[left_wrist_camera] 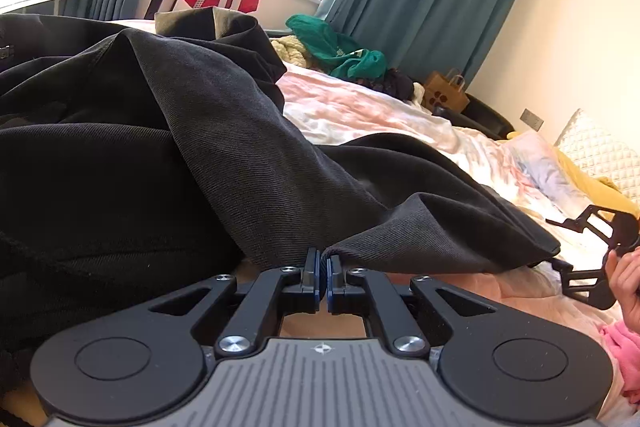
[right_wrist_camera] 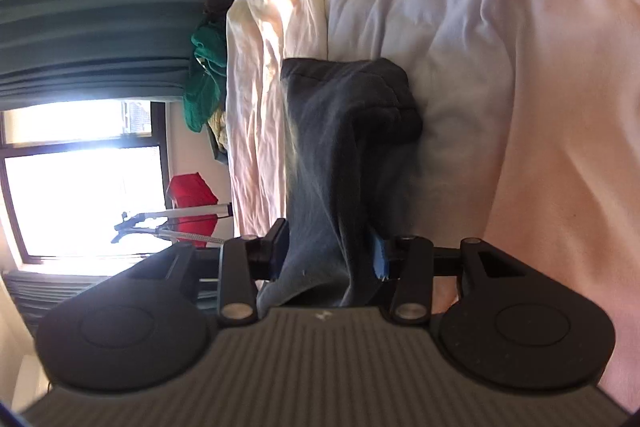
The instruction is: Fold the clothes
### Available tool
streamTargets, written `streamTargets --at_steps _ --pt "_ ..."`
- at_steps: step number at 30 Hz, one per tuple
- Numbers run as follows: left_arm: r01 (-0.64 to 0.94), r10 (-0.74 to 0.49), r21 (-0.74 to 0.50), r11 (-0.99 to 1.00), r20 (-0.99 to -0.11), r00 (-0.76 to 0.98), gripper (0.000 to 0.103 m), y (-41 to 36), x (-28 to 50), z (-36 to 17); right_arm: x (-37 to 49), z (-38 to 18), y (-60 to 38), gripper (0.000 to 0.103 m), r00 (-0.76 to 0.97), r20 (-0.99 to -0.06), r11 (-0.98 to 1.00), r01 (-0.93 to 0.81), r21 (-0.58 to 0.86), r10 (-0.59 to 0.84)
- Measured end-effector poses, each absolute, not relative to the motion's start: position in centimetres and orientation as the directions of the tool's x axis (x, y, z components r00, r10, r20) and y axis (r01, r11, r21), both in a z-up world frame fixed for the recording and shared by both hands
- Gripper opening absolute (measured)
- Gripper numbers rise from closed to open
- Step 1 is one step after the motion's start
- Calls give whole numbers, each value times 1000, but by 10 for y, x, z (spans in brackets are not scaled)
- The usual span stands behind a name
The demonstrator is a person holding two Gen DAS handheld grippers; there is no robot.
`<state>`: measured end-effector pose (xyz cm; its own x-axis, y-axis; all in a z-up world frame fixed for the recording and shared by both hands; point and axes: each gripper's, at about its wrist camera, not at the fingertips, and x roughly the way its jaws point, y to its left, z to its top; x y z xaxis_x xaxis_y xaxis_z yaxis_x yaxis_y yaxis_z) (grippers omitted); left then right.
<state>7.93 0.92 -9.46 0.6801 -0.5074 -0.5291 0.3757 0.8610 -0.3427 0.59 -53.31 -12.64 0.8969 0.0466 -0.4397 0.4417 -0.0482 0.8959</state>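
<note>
The left gripper (left_wrist_camera: pixel 322 277) pinches an edge of the black garment (left_wrist_camera: pixel 248 147), its 2 fingers nearly together, so the cloth lifts in a ridge over the bed (left_wrist_camera: pixel 360 107). The right gripper (right_wrist_camera: pixel 332 259), turned sideways, seems clamped on a bunched fold of it (right_wrist_camera: pixel 348 131), probably to stretch the piece for folding.

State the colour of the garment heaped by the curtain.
Green garment, clearest in the left wrist view.
</note>
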Motion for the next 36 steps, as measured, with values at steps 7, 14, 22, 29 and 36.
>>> streamTargets --at_steps 7,14,22,29,36 --pt "360 -480 -318 877 -559 676 4 4 84 -99 36 -151 -552 44 897 -440 -79 441 894 27" --pt "353 -477 -323 878 -558 679 4 0 88 -101 47 -124 -574 10 907 -411 127 419 899 -89" --pt "377 -510 -344 860 -544 667 7 -4 88 -98 59 -100 -599 5 911 -363 336 411 848 -198" --pt "362 -519 -374 854 -557 649 8 -14 92 -95 54 -150 -622 6 842 -516 256 540 802 -157" --pt "341 -506 -377 861 -579 639 9 -14 98 -99 43 -153 -624 11 819 -559 198 573 795 -129"
